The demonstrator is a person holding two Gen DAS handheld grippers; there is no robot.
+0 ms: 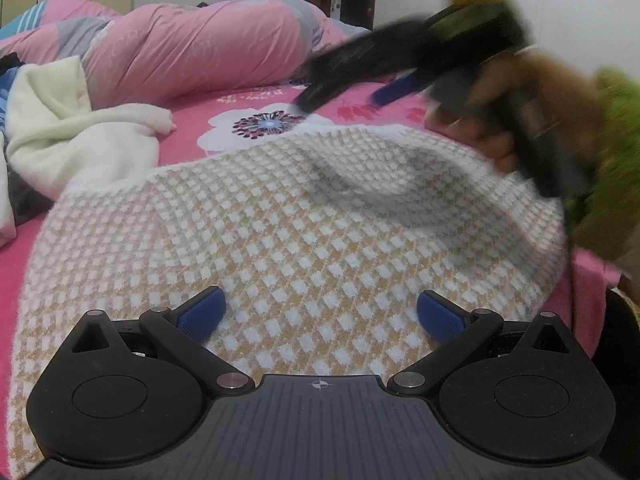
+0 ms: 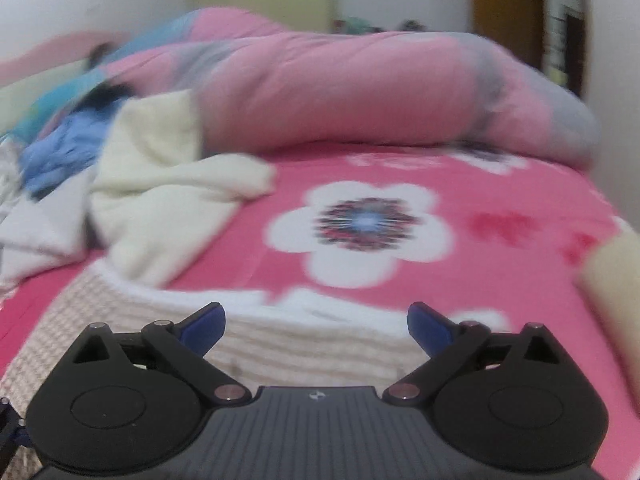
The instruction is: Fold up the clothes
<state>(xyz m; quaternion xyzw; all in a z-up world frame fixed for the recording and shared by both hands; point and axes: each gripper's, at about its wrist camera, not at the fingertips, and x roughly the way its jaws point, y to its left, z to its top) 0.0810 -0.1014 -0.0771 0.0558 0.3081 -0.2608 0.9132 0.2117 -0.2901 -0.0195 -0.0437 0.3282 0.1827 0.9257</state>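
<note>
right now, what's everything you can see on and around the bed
beige and white checked knit garment: 1, spread flat on the near part of the bed, under both tongs
cream fleece garment: 1, crumpled, left of the knit
blue crumpled cloth: 1, far left, behind the cream garment
pink and grey rolled duvet: 1, across the far side of the bed
pink bedsheet with white flowers: 1, covers the bed
brown wooden door: 1, in the back wall
left tongs: black with blue pads, open, over the knit
right tongs: black with blue pads, open, at the knit's far edge
hand: 1, on the right tongs, blurred, green sleeve behind
</note>
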